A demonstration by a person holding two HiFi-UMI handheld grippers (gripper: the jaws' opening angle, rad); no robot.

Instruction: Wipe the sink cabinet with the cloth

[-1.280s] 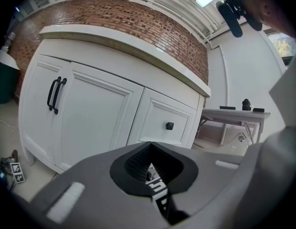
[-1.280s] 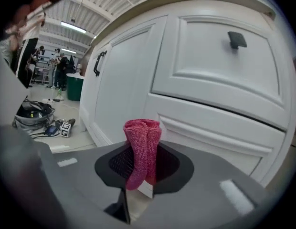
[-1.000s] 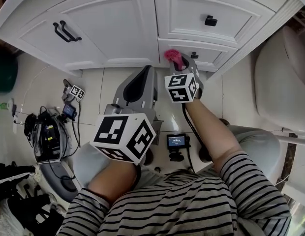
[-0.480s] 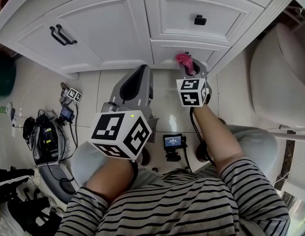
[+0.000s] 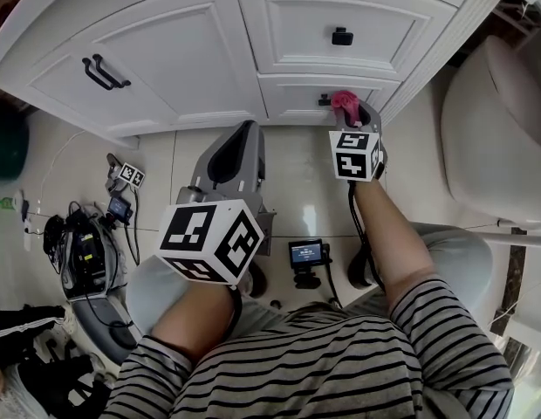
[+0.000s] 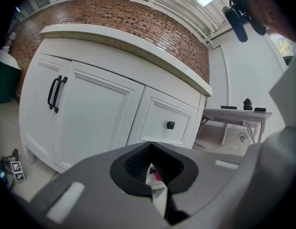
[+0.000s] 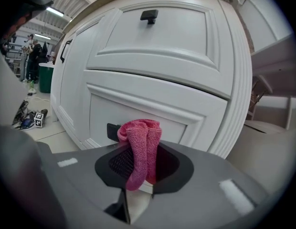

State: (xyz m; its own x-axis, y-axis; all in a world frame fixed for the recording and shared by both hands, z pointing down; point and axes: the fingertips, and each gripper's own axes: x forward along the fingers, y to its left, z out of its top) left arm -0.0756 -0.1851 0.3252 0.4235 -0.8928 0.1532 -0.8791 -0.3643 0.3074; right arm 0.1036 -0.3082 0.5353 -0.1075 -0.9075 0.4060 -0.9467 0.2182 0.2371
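Wiping looks barely begun: the right tool point(image 5: 349, 113) is clamped on the pink cloth point(image 5: 344, 101), whose bunched top pokes out past the jaws at the face of the sink cabinet point(image 5: 192, 51), on its lower drawer point(image 5: 297, 90) just beside the small black knob point(image 7: 112, 130). Whether cloth and paint actually touch I cannot tell (the gap, if any, is slight). The left tool point(image 5: 243, 140) hangs back from the cabinet front, jaws together with nothing between them, pointing toward the double doors point(image 5: 157, 59). Judging by where the cloth is, only this low right corner of the cabinet is being dealt with. The upper drawer point(image 5: 340, 11), the doors and the curved end panel point(image 5: 445, 42) seem left to do, though the white paint shows no obvious dirt. Below the cabinet lies a pale tiled floor point(image 5: 192, 147). Left of it sits a heap of cabled gear point(image 5: 87, 243), right of it a white rounded fixture point(image 5: 497, 120), and a brick wall point(image 6: 119, 18) rises behind its top.
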